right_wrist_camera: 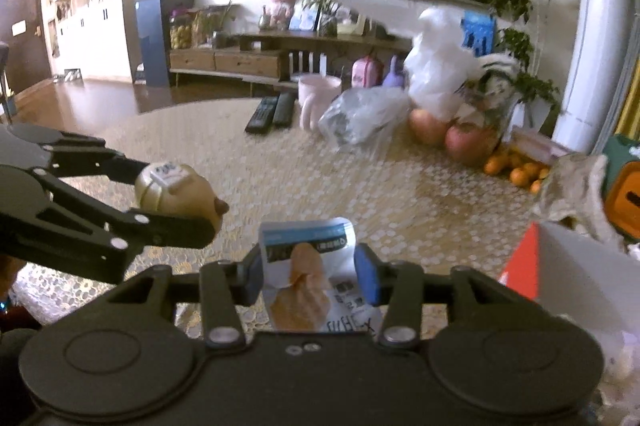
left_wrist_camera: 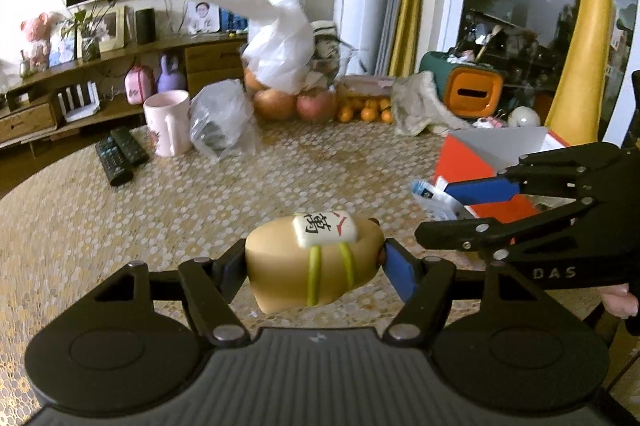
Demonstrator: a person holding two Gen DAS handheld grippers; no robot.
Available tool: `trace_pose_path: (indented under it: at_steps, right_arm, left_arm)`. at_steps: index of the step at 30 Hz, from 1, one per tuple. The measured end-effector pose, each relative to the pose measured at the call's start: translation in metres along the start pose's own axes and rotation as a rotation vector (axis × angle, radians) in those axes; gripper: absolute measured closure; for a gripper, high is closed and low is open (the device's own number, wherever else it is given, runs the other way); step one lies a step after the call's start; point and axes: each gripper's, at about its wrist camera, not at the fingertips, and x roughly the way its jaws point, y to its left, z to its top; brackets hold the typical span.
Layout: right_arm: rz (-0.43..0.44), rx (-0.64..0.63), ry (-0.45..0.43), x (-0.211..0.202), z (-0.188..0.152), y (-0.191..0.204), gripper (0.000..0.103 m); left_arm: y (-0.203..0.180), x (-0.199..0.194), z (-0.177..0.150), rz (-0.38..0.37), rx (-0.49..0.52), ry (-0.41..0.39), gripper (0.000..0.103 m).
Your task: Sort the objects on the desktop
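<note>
The left gripper (left_wrist_camera: 314, 262) is clamping a mahjong-tile capybara toy (left_wrist_camera: 314, 260); the right gripper (right_wrist_camera: 314, 276) is pinching a snack packet (right_wrist_camera: 310, 278), which risks slipping before reaching the red box (right_wrist_camera: 560, 266) at three o'clock.

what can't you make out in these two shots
- Toy, left wrist view: its underside and far end face away.
- Snack packet, right wrist view: lower part hidden behind the right gripper; print blurred.
- Box: its contents hidden by its walls; cut off at the right gripper view's edge.
</note>
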Motion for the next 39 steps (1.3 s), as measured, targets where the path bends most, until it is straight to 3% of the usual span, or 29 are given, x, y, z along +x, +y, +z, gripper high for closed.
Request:
trace_pose_path:
  at_steps: [10, 21, 31, 39]
  right_arm:
    - [-0.094, 0.049, -0.097, -0.069, -0.001, -0.035, 0.057]
    - [-0.264, 0.174, -0.132, -0.116, -0.027, -0.112, 0.057]
    - [-0.388, 0.294, -0.099, -0.12, -0.069, -0.181, 0.057]
    - [-0.4, 0.346, -0.062, -0.098, -0.092, -0.206, 0.056]
  left_arm:
    - [-0.056, -0.016, 0.026, -0.056, 0.076, -0.043, 0.033]
    - [-0.146, 0.017, 0.057, -0.175, 0.189, -0.057, 0.033]
    - [-0.218, 0.09, 0.063, -0.248, 0.283, 0.037, 0.033]
    - [-0.248, 0.145, 0.063, -0.294, 0.299, 0.141, 0.033]
